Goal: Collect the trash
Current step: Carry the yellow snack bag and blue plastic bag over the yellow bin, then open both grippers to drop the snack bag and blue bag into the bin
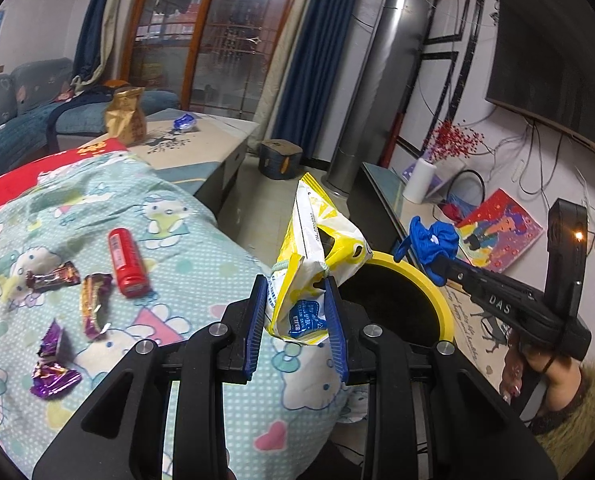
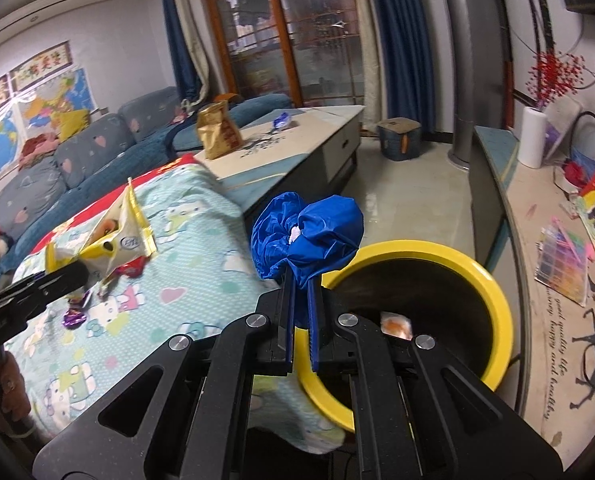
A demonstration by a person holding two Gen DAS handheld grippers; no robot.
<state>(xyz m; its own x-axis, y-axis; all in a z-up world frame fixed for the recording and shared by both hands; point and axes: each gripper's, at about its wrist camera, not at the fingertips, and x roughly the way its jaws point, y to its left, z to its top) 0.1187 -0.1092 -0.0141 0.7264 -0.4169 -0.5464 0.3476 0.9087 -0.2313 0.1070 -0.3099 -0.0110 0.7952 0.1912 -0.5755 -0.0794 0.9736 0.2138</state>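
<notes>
The left gripper (image 1: 295, 280) pinches a crumpled yellow and white bag (image 1: 317, 248) between its blue pads, lifted clear of the bed and standing upright just beside the near rim of the bin (image 1: 443, 300). The right gripper (image 2: 300, 280) has its pads pressed together on a bunched blue plastic cover (image 2: 305, 232), which hangs at the bin's rim on the bed side; in the left wrist view the same cover sits above the far edge of the bin. The bin is dark inside with a yellow rim, and a pale wrapper with an orange patch (image 2: 395, 324) lies inside it.

Touching the bin on its left side is the bed, spread with a pale green cartoon-cat sheet (image 1: 97, 208). On the sheet, well apart from the bin, lie a red tube (image 1: 128, 262), a brown wrapper (image 1: 94, 304) just beside the tube, another dark wrapper (image 1: 53, 278) a little further left, and a purple foil wrapper (image 1: 51, 368) nearest the camera.

Beyond the bed, further from the bin, stands a low table (image 1: 217, 148) bearing a gold paper bag (image 1: 125, 118) and a small blue and white wrapper (image 1: 185, 122). To the right of the bin runs a long low cabinet (image 2: 493, 168) with a white paper roll (image 2: 531, 136) on it. Behind the table is a blue sofa (image 2: 57, 168), and at the far wall blue curtains (image 2: 405, 40) flank a glass door.
</notes>
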